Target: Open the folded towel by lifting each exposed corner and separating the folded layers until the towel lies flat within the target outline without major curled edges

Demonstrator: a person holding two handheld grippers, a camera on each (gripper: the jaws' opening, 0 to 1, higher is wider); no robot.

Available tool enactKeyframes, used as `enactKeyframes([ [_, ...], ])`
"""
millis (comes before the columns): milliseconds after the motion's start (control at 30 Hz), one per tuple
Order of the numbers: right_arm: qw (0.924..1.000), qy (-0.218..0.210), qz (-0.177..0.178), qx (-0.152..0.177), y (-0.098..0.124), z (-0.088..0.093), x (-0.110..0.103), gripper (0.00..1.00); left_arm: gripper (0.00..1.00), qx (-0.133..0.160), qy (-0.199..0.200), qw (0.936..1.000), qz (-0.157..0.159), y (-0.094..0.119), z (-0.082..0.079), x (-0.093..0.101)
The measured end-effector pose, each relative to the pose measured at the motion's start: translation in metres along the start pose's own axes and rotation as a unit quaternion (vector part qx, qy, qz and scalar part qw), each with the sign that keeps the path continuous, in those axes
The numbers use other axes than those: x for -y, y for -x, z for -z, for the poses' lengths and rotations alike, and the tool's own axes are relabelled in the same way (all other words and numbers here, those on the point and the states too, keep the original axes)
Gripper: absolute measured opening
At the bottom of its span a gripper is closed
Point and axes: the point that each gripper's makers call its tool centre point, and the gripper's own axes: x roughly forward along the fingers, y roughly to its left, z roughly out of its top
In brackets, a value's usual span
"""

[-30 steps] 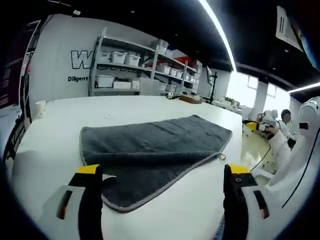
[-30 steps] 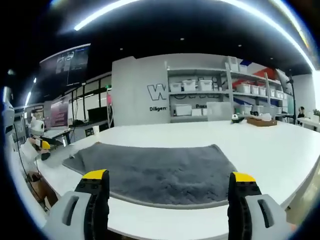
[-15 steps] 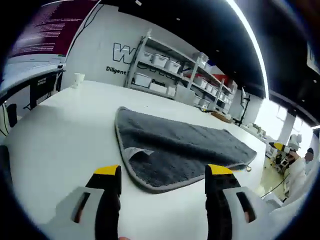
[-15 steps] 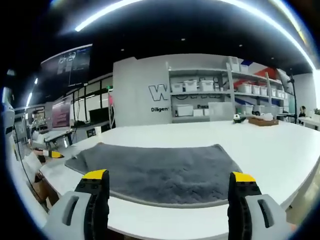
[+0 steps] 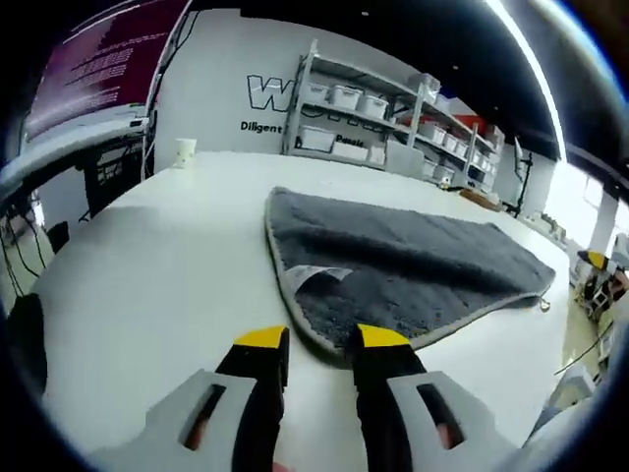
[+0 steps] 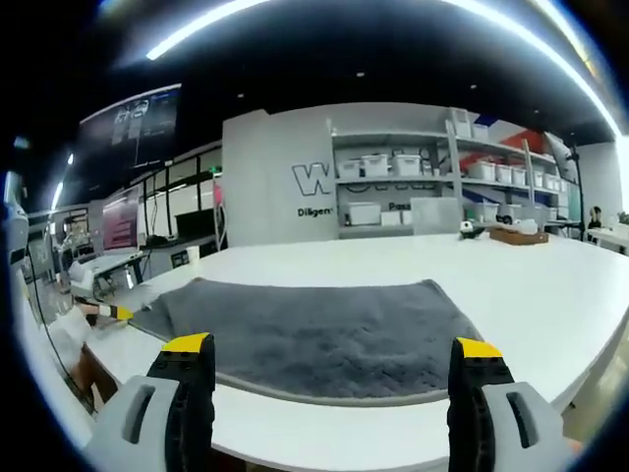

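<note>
The broad white worktop (image 5: 147,256) carries everything, and on it lies the folded dark grey terry towel with a pale stitched border (image 5: 403,261), spread across the middle of the surface. In the right gripper view the same towel (image 6: 324,334) lies just beyond that tool, its near edge running left to right along the near side of the worktop. Far behind stand grey metal shelves with white storage bins (image 5: 369,103) against a white wall with dark lettering, and a small white paper cup (image 5: 183,151) sits on the far left part of the worktop, well apart from the towel.

The left tool (image 5: 321,339), grey with yellow-capped jaws, is narrowed to a slim gap and holds nothing; its tips sit just at the towel's near corner, where a small white care label (image 5: 316,276) shows on a turned-up flap. The right tool (image 6: 334,349) stands wide open and empty, near the towel's long edge.

The step in hand looks like the first corner grasp. The next move likely calls for the left tool to pinch only the top layer at that corner, then lift and peel it away.
</note>
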Motion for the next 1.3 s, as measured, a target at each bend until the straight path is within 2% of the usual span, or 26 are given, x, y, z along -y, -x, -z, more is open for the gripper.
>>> enactKeyframes([
  [33,1.0000,-0.001,0.000,0.000,0.000,0.000,0.000,0.99,0.19,-0.003,-0.017,0.9998,-0.006,-0.001,0.000,0.000],
  [67,1.0000,-0.002,0.000,-0.001,-0.001,0.001,0.000,0.99,0.17,-0.008,-0.057,0.9982,-0.021,-0.003,0.001,-0.001],
  [300,1.0000,-0.004,-0.002,-0.001,-0.001,0.003,0.001,0.99,0.13,-0.027,-0.092,0.9950,-0.027,0.006,0.002,0.001],
  [500,0.9999,-0.009,0.004,-0.004,0.000,0.007,0.006,0.99,0.11,-0.045,-0.104,0.9932,-0.027,0.020,0.007,-0.005],
  [867,0.9999,-0.013,0.001,-0.005,0.000,0.009,0.006,0.99,0.13,-0.060,-0.111,0.9918,-0.021,0.029,0.007,-0.008],
  [933,0.9999,-0.013,0.001,-0.004,0.001,0.009,0.006,0.99,0.16,-0.061,-0.089,0.9941,-0.011,0.032,0.003,-0.007],
  [1000,0.9999,-0.013,0.002,-0.003,0.001,0.008,0.007,0.99,0.22,-0.026,-0.069,0.9971,0.018,0.035,-0.014,-0.001],
  [1033,0.9999,-0.013,0.002,-0.002,0.002,0.007,0.007,0.99,0.24,-0.021,-0.066,0.9974,0.022,0.036,-0.016,0.000],
  [1067,0.9999,-0.014,0.003,-0.002,0.002,0.007,0.008,0.99,0.28,0.000,-0.052,0.9978,0.042,0.039,-0.027,0.006],
  [1100,0.9999,-0.014,0.004,-0.001,0.002,0.007,0.008,0.99,0.30,0.020,-0.042,0.9968,0.065,0.043,-0.038,0.013],
  [1167,0.9999,-0.014,0.005,-0.002,0.001,0.007,0.009,0.99,0.36,0.043,-0.030,0.9936,0.100,0.049,-0.052,0.022],
  [1300,0.9999,-0.011,0.006,-0.003,0.000,0.007,0.009,0.99,0.46,0.074,-0.007,0.9854,0.153,0.062,-0.074,0.036],
])
